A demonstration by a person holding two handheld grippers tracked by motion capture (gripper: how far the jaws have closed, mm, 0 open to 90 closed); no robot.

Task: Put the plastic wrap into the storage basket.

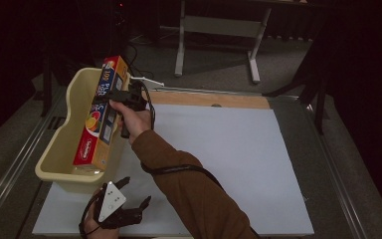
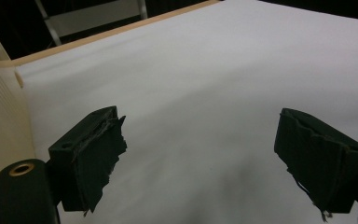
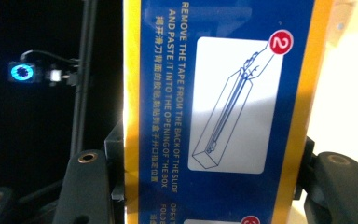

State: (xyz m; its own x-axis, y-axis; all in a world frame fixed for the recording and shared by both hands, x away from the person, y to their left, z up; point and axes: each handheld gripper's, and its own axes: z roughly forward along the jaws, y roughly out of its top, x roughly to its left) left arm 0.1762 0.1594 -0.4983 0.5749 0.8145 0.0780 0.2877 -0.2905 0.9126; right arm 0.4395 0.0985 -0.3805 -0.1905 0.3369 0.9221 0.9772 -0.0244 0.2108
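Nearest, at the table's (image 1: 258, 164) near-left corner: left gripper (image 1: 129, 199) low over the white sheet, jaws spread wide with nothing between them; in the left gripper view (image 2: 200, 154), two black pads (image 2: 93, 154) far apart above bare white surface, cream tub wall at the left edge of that view

Further in, along the left edge: cream plastic tub (image 1: 59, 149), long side running with the edge, resting partly on the white sheet

Over the tub's right rim: long box of wrap (image 1: 102, 117), yellow and blue with red ends, tilted, near end dipping into the tub, far end raised above the tub's far corner

Clamped across the box's middle: right gripper (image 1: 124, 107), held in a hand (image 1: 137, 122) with a brown sleeve reaching from the near edge; in the right gripper view (image 3: 209, 186), jaws pressed on both sides of the box (image 3: 223, 116), printed instructions and a diagram facing the camera

Beyond, at the far edge: bare wooden strip (image 1: 214, 99) past the sheet
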